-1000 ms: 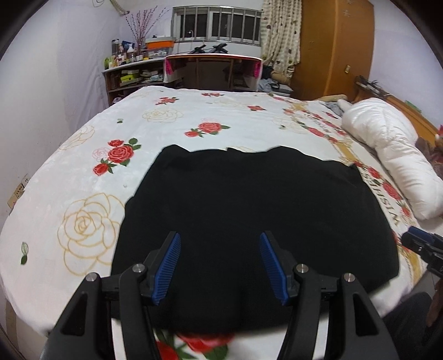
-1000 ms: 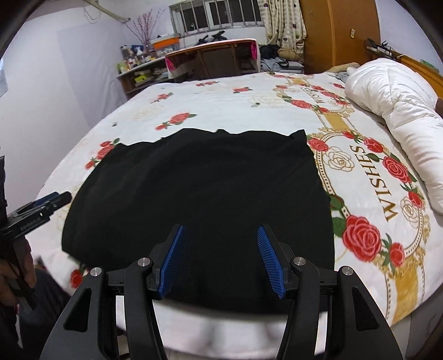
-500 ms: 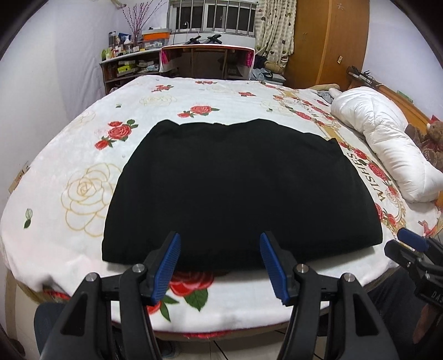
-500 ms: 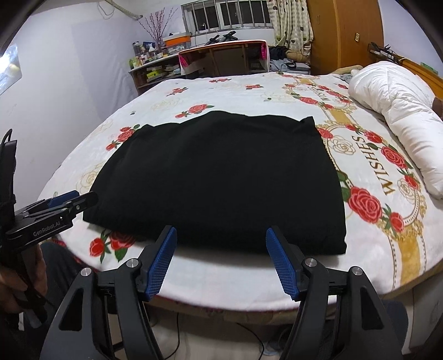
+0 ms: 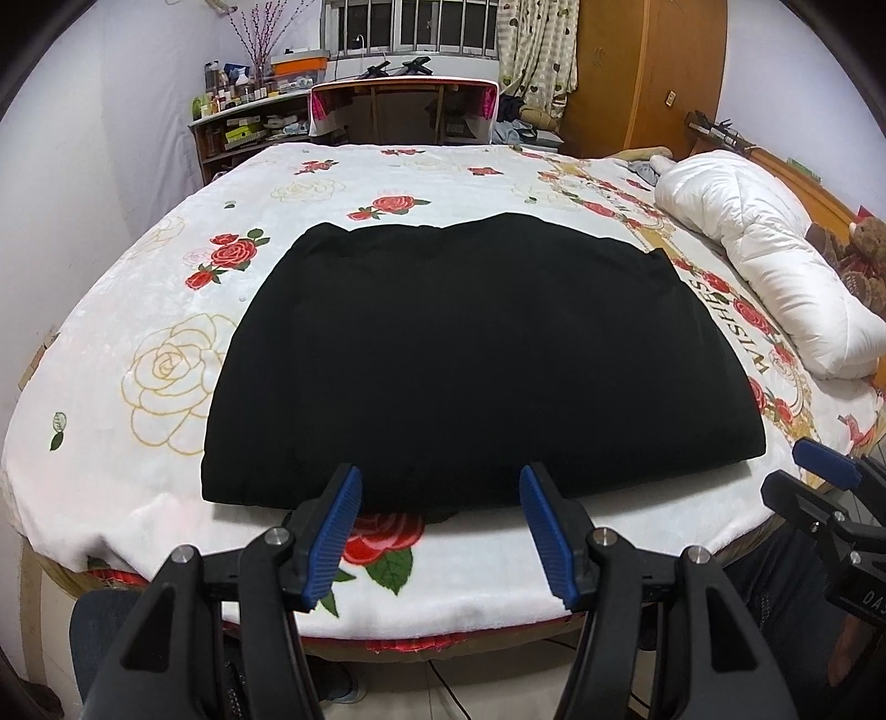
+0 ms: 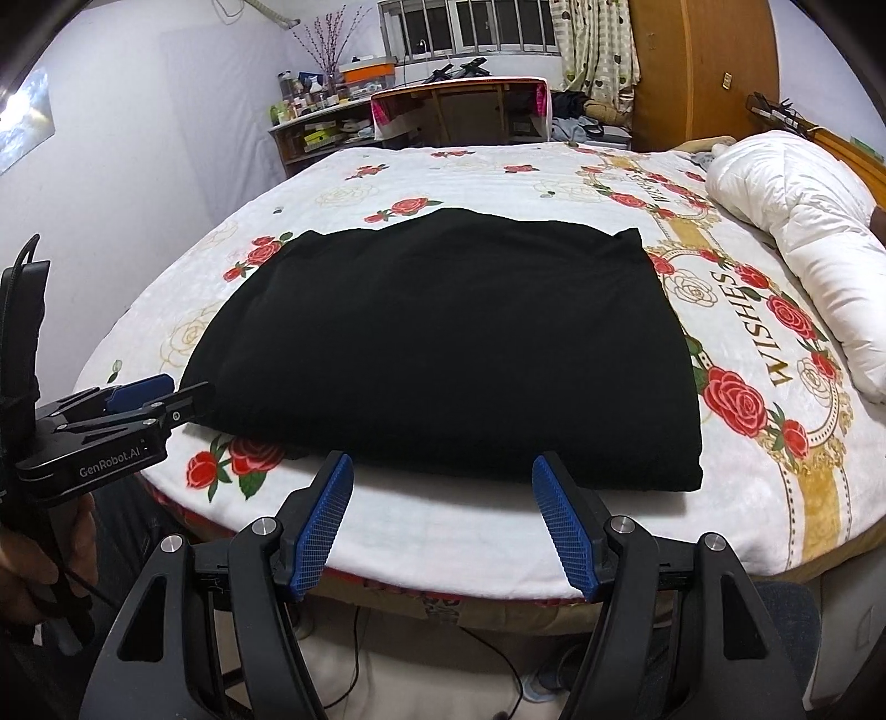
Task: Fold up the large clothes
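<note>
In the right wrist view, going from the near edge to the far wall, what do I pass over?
Right tongs → black folded garment → rose-print blanket → wooden desk → barred window.

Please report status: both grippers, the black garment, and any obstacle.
Left gripper open, empty. Right gripper open, empty, jaws just widened. Black garment folded flat on the bed, untouched. Nothing in the way.
</note>
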Available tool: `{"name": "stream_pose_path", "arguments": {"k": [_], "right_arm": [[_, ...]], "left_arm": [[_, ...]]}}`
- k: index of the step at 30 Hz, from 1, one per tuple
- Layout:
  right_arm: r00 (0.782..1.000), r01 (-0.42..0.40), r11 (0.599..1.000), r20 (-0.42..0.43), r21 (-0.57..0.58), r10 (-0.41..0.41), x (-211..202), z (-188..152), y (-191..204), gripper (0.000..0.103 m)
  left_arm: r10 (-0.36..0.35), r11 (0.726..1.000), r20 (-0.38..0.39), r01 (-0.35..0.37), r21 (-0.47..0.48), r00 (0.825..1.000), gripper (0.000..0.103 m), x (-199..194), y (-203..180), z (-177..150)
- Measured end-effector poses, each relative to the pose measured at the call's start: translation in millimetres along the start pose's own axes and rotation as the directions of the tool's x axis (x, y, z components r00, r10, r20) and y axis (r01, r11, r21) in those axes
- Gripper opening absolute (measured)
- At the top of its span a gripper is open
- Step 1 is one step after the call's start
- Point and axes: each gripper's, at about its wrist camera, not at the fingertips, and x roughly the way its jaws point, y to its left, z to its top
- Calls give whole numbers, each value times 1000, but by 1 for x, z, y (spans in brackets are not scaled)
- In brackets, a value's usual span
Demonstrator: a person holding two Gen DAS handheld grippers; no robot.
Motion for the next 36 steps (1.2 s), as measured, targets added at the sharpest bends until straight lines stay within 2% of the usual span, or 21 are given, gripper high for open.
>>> {"name": "stream_pose_path", "arguments": {"k": [11, 36], "right_arm": [[1000, 0, 1000, -17, 3, 0, 4, -2, 0, 68], [1000, 2, 1000, -16, 3, -2, 4, -1, 2, 68]], "left_arm": [[-4, 1000, -30, 4, 8, 1000, 62, 4, 0, -1], [-11, 1000, -22, 11, -12, 1000, 62, -1, 1, -2]]}}
